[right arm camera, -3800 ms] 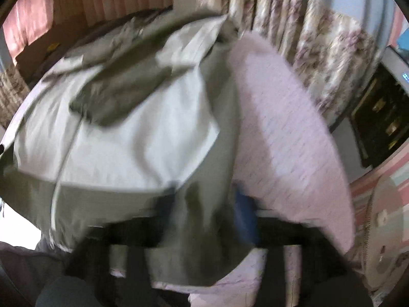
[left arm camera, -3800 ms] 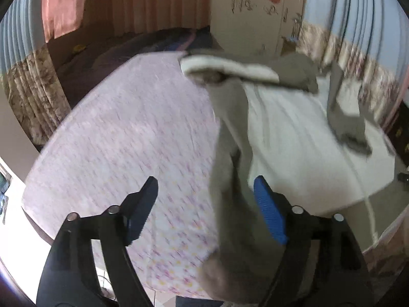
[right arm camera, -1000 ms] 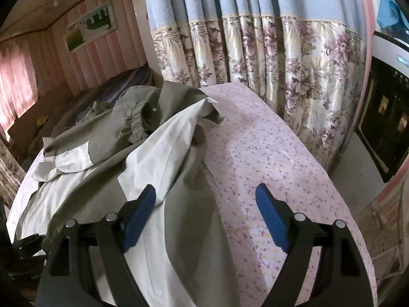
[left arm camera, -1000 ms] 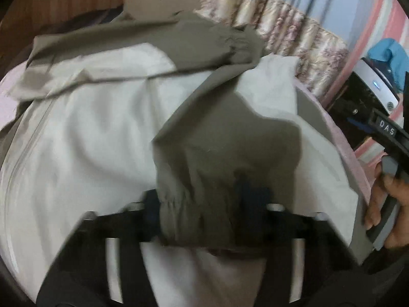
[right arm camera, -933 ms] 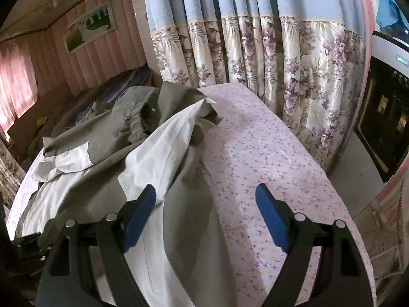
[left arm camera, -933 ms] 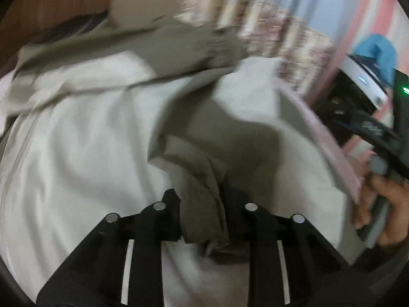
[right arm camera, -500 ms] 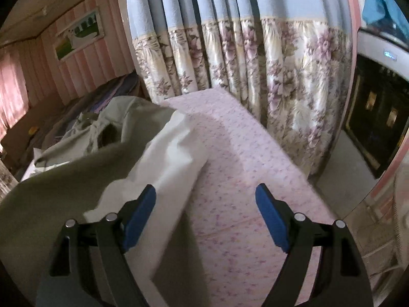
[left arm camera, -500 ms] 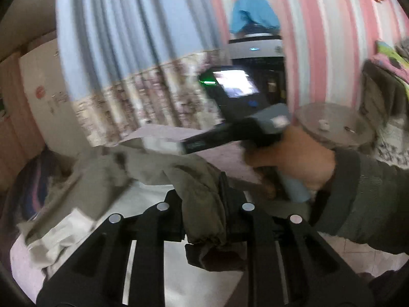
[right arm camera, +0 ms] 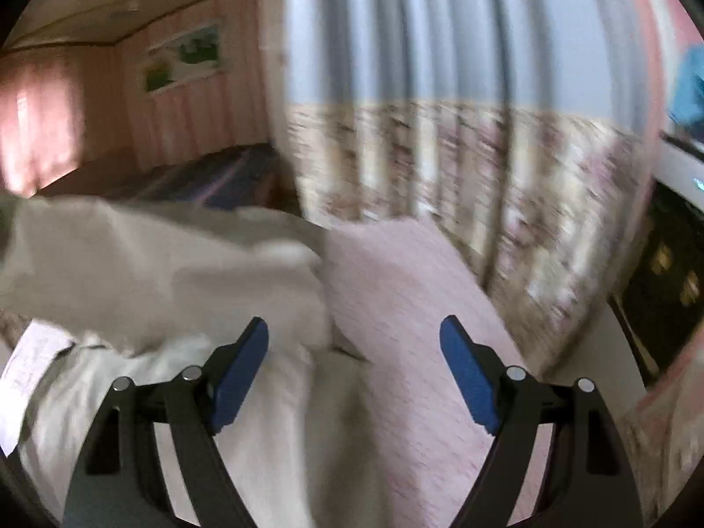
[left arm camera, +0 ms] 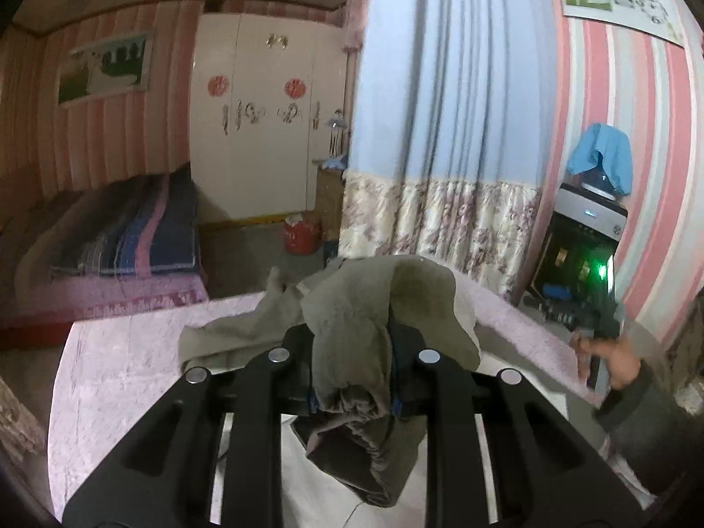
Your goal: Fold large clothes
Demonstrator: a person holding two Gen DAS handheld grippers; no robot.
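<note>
A large olive-grey jacket with a pale cream lining lies on a bed with a pink flowered sheet. My left gripper is shut on the jacket's gathered olive cuff and holds it lifted above the bed. The rest of the sleeve trails down behind. In the right wrist view the pale lining is spread at left, blurred. My right gripper is open and empty above the jacket's edge and the sheet. The right hand with its gripper handle shows at the right of the left wrist view.
Blue curtains with a floral hem hang just beyond the bed. A water dispenser stands at the right by the striped wall. A second bed, a white wardrobe and a red container are further back.
My left gripper has closed on the cuff and lifted it up off the jacket, swinging to face the room. My right gripper stayed open and moved, its view now blurred.
</note>
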